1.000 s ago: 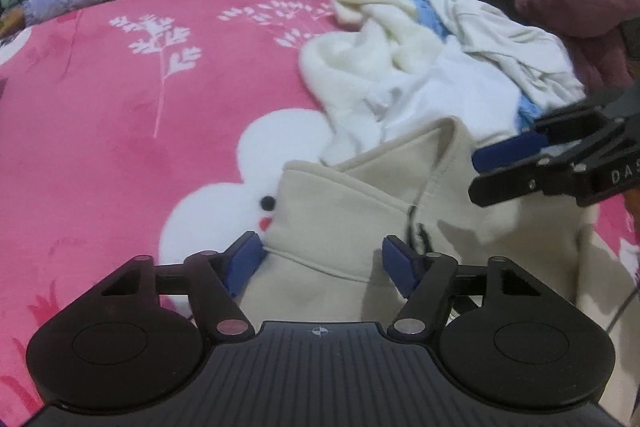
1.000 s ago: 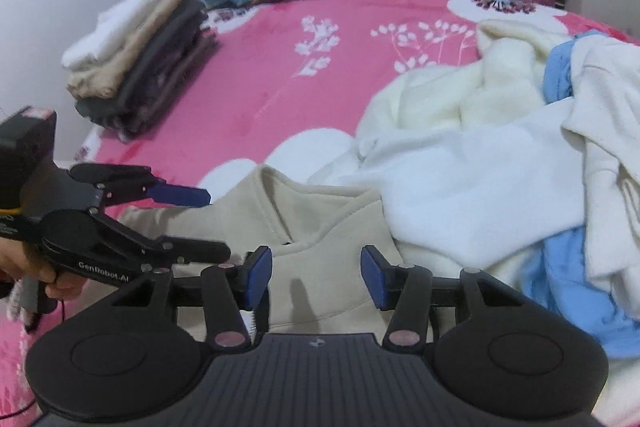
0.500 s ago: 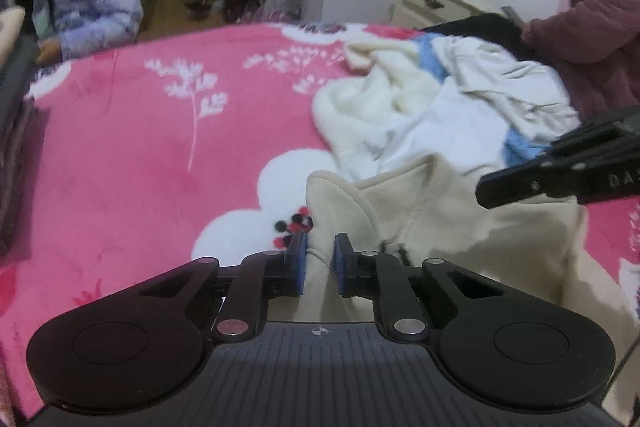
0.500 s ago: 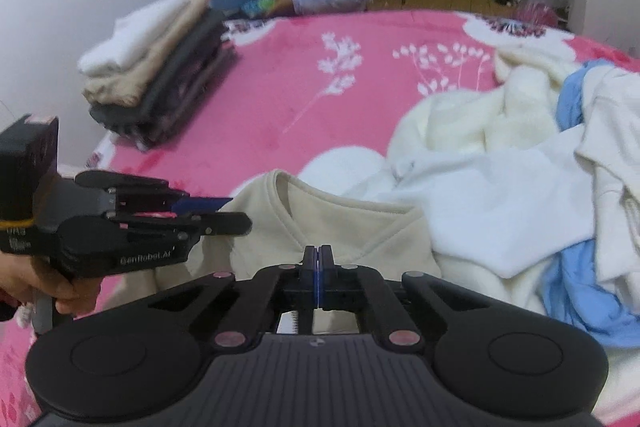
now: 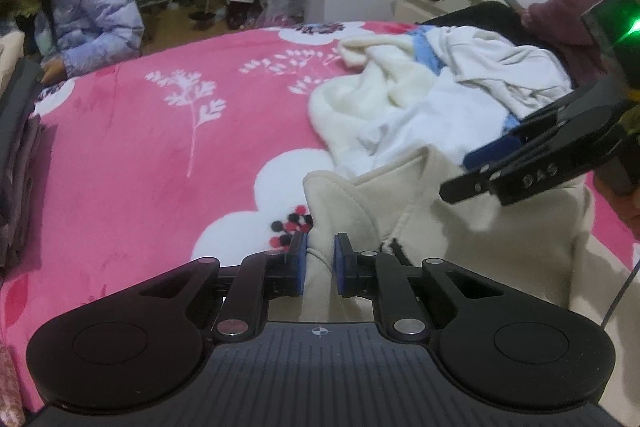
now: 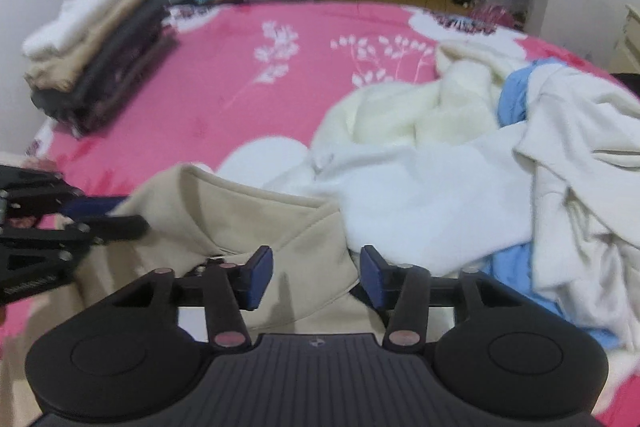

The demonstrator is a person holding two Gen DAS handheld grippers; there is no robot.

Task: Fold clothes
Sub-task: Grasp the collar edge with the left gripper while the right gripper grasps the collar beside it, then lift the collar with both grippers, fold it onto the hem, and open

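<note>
The beige garment (image 5: 420,211) lies on the pink bed (image 5: 160,147), directly ahead of both sets of fingers, collar end toward the heap of white and blue clothes (image 6: 460,167) beyond. The left gripper (image 5: 320,263) has its fingers pinched on a fold of the garment's edge. The right gripper (image 6: 316,275) is released, its fingers spread over the collar flap with nothing between them. The step in hand looks like taking hold of the top to spread or fold it; next, the right fingers likely need to clamp cloth opposite the left.

Low, close wrist views across bed (image 5: 160,155)
</note>
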